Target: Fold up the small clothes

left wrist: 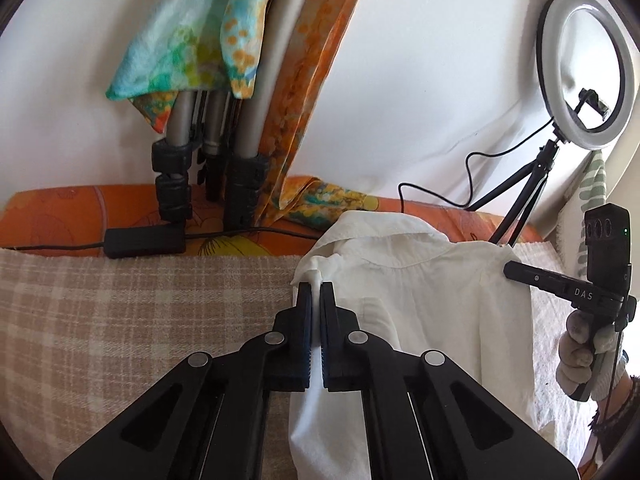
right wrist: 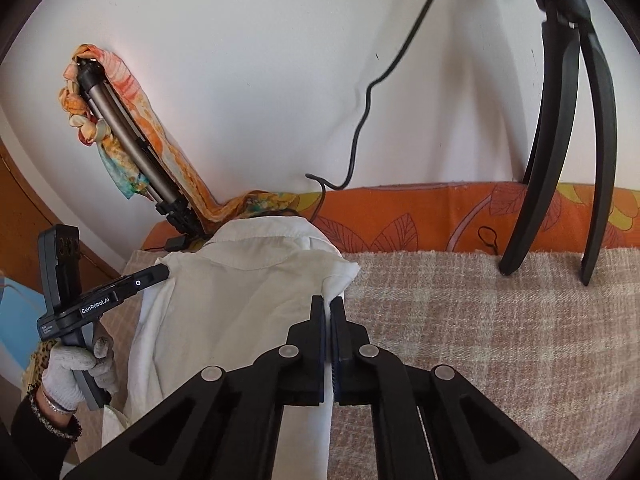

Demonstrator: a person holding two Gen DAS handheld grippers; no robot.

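Note:
A small white collared shirt [left wrist: 420, 304] is held up between both grippers above a beige plaid blanket [left wrist: 120, 320], its collar toward the wall. My left gripper [left wrist: 316, 290] is shut on the shirt's left shoulder edge. My right gripper [right wrist: 329, 304] is shut on the shirt's right shoulder edge [right wrist: 336, 280]. The shirt [right wrist: 240, 300] hangs down between them. The right gripper shows in the left wrist view [left wrist: 516, 270] at the shirt's far side, and the left gripper shows in the right wrist view [right wrist: 162, 271].
A tripod [left wrist: 208, 152] draped with colourful scarves [left wrist: 192, 40] stands at the wall. A ring light [left wrist: 588, 68] on a small tripod [right wrist: 560, 140] stands at the right. An orange patterned cover [right wrist: 420, 216] lies behind the blanket [right wrist: 500, 320]. Black cables [right wrist: 360, 120] run along the wall.

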